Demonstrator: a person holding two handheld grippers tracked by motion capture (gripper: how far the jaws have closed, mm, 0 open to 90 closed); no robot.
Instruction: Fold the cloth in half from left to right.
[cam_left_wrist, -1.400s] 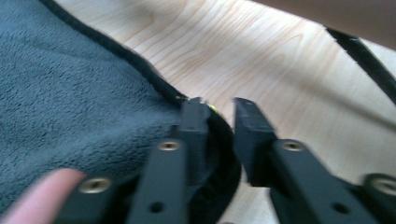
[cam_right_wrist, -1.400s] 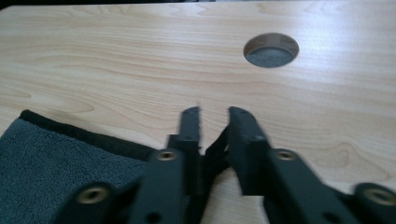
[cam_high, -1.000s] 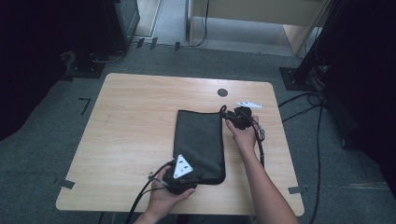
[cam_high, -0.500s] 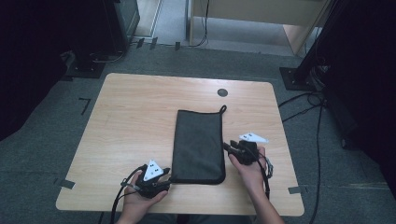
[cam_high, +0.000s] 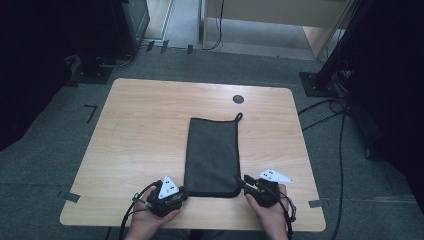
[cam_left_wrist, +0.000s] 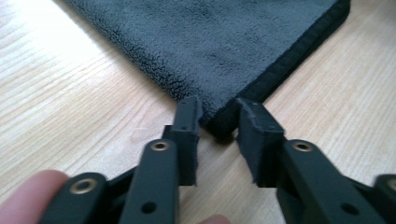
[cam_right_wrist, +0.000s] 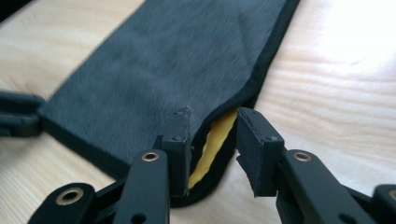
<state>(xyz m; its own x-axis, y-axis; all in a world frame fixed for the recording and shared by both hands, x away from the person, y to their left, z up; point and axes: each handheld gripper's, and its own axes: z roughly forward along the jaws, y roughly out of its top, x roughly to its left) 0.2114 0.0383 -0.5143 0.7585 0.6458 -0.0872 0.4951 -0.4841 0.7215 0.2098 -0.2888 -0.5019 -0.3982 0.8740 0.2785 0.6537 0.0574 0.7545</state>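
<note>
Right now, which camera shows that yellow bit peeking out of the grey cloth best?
The right gripper view: the yellow layer shows between the cloth's parted edges at its near corner. The high view and left gripper view present just grey cloth, no yellow visible.

Black hand-held gripper (cam_high: 181, 193) each hand; brass-ringed holes, grey triangular plates, seemingly black cables.

You had one table (cam_high: 150, 130) before you, and on it lay one folded grey cloth (cam_high: 212, 150). You held two grippers, one left gripper (cam_high: 168, 196) and one right gripper (cam_high: 261, 190). I counted two hands and one round hole (cam_high: 238, 99).
</note>
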